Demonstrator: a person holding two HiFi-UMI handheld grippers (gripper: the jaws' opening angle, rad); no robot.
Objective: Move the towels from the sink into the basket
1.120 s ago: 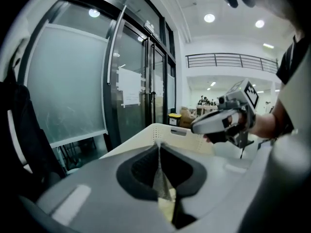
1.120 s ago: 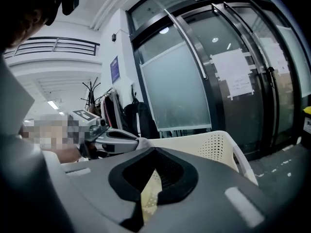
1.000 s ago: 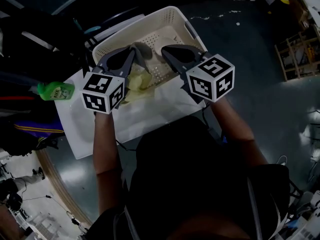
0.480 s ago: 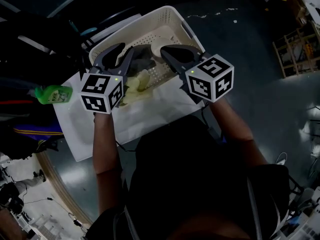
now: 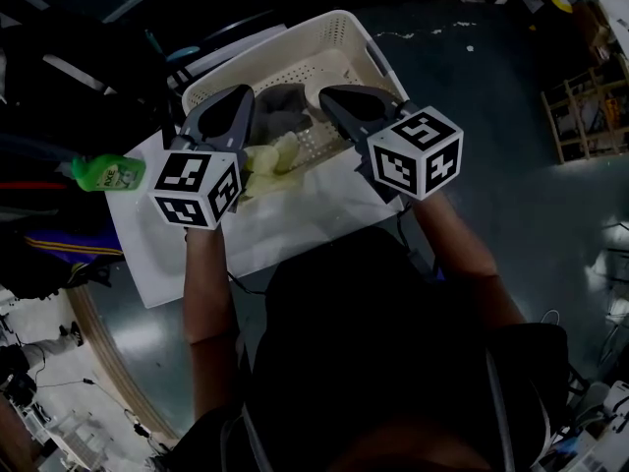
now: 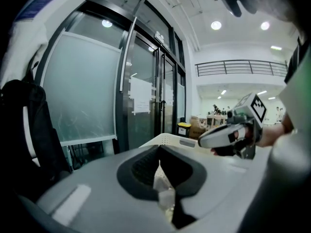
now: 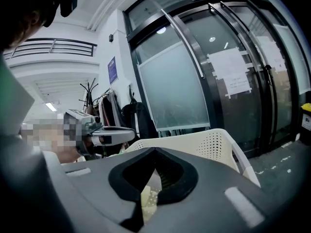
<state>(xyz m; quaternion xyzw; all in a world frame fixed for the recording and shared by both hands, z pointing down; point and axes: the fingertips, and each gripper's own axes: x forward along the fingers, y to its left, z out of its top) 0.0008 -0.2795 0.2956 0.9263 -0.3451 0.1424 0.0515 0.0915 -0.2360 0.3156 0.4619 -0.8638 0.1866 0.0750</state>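
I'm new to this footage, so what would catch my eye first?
Two black-and-white marker cubes stand out at centre, on the left tool, jaws closing shut, and the right tool, both over the cream basket. A yellow towel lies at the basket's near rim, and a green bottle sits far left.

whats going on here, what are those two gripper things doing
A person holds a gripper in each hand over a white basket. The left gripper and the right gripper both have jaws shut, with no towel visibly held. A grey towel lies in the basket; a yellow towel lies by its near edge.
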